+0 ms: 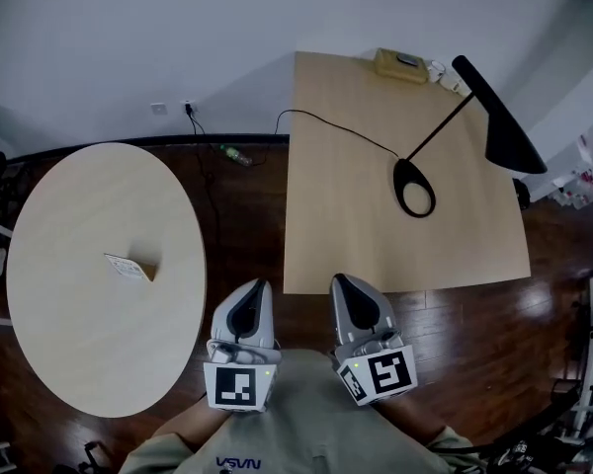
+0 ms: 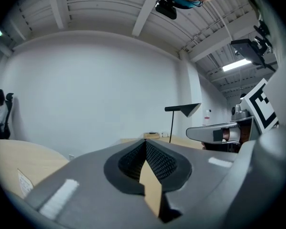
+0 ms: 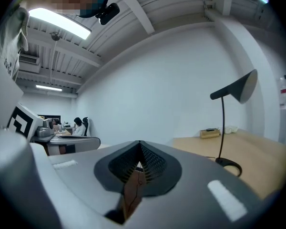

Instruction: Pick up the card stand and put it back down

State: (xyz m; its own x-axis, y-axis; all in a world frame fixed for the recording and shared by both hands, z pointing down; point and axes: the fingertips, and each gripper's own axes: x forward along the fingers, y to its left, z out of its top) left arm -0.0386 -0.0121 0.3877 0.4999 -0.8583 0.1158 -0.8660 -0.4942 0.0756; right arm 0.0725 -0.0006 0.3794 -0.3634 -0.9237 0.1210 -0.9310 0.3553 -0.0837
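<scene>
2 closed, empty: left claw (image 1: 261, 286) and right claw (image 1: 339, 280); card stand (image 1: 130, 267) print unreadable on round table (image 1: 89, 334).

Your round table (image 1: 79, 304) and square table (image 1: 376, 156) are pale matt wood, the floor (image 1: 242, 225) glossy dark wood, the lamp (image 1: 499, 117) matt black, the card stand (image 1: 130, 267) faced in white paper.

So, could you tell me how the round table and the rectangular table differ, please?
The round table sits left; the rectangular table sits ahead, to the right. The round table carries only a small card stand; the rectangular table carries a black lamp and a yellowish box at its far edge. Both have pale wood tops.
</scene>
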